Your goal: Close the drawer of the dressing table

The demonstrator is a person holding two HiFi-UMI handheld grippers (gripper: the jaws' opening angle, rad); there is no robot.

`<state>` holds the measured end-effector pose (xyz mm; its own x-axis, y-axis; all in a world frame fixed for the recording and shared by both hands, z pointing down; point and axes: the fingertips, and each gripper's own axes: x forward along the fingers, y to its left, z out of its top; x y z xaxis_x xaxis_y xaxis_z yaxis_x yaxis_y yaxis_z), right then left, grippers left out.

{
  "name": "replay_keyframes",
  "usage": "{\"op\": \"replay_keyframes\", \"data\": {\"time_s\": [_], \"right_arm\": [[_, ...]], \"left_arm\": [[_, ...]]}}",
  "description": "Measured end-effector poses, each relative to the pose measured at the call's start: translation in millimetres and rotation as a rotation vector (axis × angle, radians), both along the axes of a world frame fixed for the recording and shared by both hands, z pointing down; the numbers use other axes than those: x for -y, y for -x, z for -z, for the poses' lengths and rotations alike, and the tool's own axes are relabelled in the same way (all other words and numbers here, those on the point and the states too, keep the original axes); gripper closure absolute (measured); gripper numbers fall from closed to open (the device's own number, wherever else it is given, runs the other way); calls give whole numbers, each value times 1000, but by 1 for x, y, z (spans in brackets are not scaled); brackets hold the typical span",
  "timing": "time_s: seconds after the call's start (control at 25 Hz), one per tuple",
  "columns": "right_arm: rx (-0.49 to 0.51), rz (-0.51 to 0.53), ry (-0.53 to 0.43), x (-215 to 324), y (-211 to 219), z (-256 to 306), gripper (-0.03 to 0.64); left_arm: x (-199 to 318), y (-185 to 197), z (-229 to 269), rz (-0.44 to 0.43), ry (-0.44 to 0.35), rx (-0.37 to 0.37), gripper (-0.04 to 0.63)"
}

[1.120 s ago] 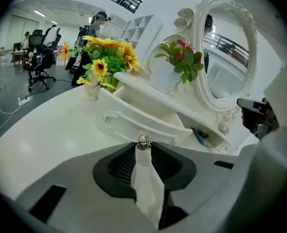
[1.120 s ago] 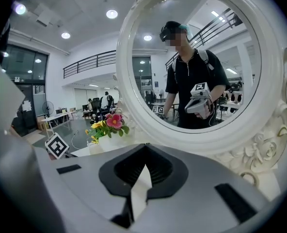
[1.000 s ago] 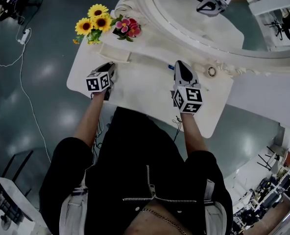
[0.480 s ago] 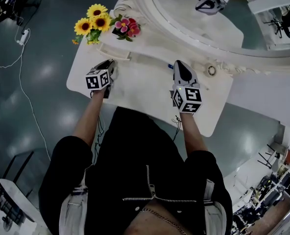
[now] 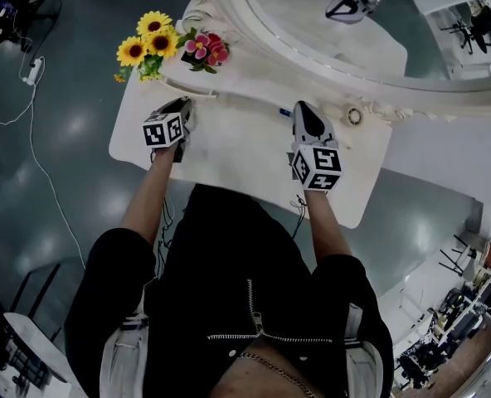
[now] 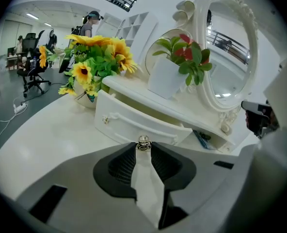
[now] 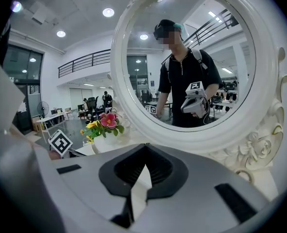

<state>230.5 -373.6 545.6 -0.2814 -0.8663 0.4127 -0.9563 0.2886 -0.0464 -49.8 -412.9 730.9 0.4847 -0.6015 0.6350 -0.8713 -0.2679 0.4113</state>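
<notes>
While my left gripper [image 5: 184,107] is pinching a small metal ring [image 6: 143,143] between its tips, I am looking along it at the open drawer [image 6: 134,124] of the dressing table [image 5: 345,197]. The drawer is lying just beyond the ring, mostly a little to its left. My right gripper [image 5: 303,111] is hovering over the white worktop [image 5: 245,152] further right. Its jaws are meeting at the tips with nothing between them, and it is pointing at the mirror [image 7: 118,81], not at the drawer.

The drawer is standing out from under the low shelf [image 6: 134,89] at the back of the worktop, its long white front facing me and slanting away to the right. I am judging it to be light and stiff, so a gentle flat push should be sending it home. The painted front is looking smooth and probably a little slippery. I am therefore planning to press squarely near its middle, on the raised moulding [image 6: 143,128], and not at one end, where it might be twisting and jamming. With the ring occupying the left gripper, I am judging the empty right gripper the safer one to push with, since so small a ring could be slipping out under a knock.

Beyond the drawer, the sunflowers [image 6: 92,57] are standing at its left end. The pot of pink flowers [image 6: 165,76] is sitting on the shelf above it, near enough to be jolted by a hard shove.
</notes>
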Motion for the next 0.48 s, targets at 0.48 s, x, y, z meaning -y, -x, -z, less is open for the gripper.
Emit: {"op": "replay_keyframes", "data": {"time_s": [0.48], "right_arm": [[-2, -31, 11, 4, -12, -4, 611]], "left_arm": [[24, -7, 0, -21, -5, -2, 488]]}}
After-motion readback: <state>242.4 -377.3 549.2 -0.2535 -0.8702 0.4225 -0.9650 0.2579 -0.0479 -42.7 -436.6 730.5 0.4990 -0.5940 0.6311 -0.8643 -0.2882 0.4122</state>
